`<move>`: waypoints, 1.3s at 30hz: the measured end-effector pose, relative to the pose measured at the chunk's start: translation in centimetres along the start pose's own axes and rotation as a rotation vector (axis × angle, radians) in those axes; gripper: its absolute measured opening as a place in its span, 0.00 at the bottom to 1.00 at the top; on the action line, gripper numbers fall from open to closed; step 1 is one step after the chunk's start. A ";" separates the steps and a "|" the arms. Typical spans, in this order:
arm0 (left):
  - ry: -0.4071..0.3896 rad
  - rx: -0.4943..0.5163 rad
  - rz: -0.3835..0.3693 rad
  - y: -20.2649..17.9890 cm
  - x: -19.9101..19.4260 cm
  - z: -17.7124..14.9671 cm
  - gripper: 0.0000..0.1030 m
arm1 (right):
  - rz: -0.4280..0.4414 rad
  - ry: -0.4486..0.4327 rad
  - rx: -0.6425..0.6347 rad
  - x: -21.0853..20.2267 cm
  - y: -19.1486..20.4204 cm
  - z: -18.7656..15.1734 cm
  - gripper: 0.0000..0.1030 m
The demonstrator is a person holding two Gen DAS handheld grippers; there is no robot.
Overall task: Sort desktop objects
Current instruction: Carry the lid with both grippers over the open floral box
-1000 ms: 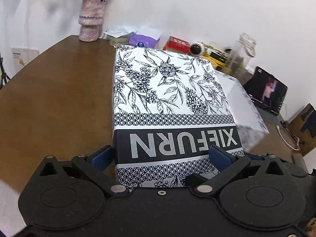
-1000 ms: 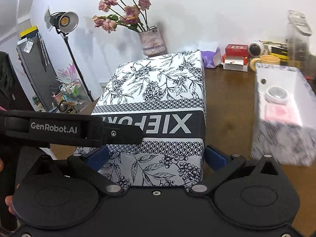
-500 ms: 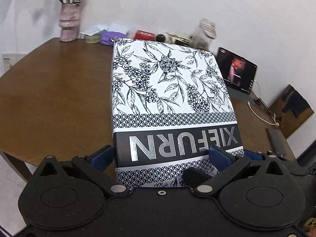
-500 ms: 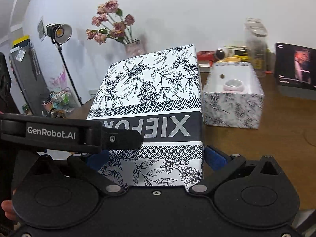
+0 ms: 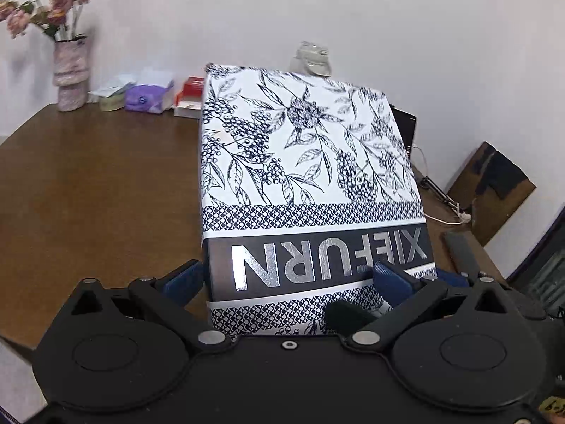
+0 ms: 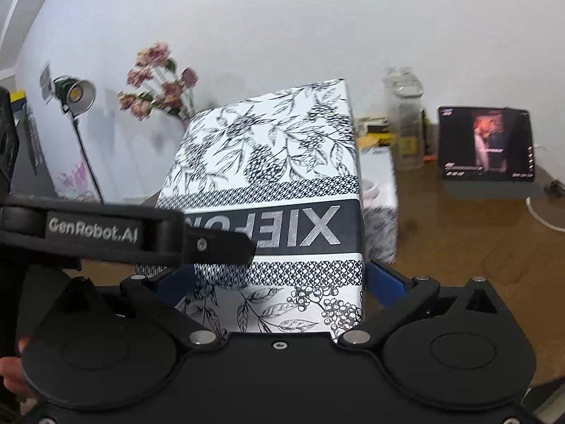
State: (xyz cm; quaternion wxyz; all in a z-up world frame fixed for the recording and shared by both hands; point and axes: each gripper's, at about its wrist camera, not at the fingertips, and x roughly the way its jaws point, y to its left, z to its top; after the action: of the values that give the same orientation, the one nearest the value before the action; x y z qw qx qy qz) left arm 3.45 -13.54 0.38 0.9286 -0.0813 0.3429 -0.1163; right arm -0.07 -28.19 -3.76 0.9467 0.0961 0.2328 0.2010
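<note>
Left wrist view: the left gripper [image 5: 287, 281] and right gripper [image 6: 280, 282] each clamp the patterned lid [image 5: 303, 162], raised at 12 o'clock. The open box [image 6: 381, 208] sits at 2 o'clock; keeping the lid level should seat it squarely.

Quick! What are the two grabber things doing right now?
Left gripper: fingers closed on the box lid.
Right gripper: fingers closed on the same lid.
</note>
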 end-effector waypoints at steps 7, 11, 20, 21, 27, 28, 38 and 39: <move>0.011 0.010 -0.028 -0.2 2.7 2.1 1.00 | -0.037 -0.007 0.012 2.0 -1.1 1.5 1.00; 0.010 0.012 -0.040 -0.1 4.0 3.5 1.00 | -0.058 -0.005 0.016 3.9 -1.2 2.7 1.00; 0.021 -0.022 -0.067 1.7 8.0 7.9 1.00 | -0.093 0.007 0.026 8.6 -1.1 6.3 1.00; 0.023 -0.021 -0.071 2.0 8.5 8.6 1.00 | -0.097 0.010 0.025 9.1 -1.1 6.7 1.00; 0.058 -0.029 -0.089 3.3 12.4 12.5 1.00 | -0.114 0.040 0.035 13.9 -0.8 9.8 1.00; 0.065 -0.031 -0.088 3.5 13.1 13.1 1.00 | -0.117 0.050 0.037 14.8 -0.7 10.3 1.00; 0.151 -0.032 -0.076 5.9 21.3 17.2 1.00 | -0.116 0.161 0.078 24.2 -1.5 12.5 1.00; 0.164 -0.038 -0.074 6.2 22.1 17.5 0.99 | -0.116 0.175 0.081 25.1 -1.6 12.7 1.00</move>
State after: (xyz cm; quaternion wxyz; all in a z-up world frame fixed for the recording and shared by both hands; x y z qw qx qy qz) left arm 32.23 -12.39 -1.56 0.8907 -0.1014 0.4169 -0.1503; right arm 26.92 -20.07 -3.25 0.9281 0.1026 0.3276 0.1440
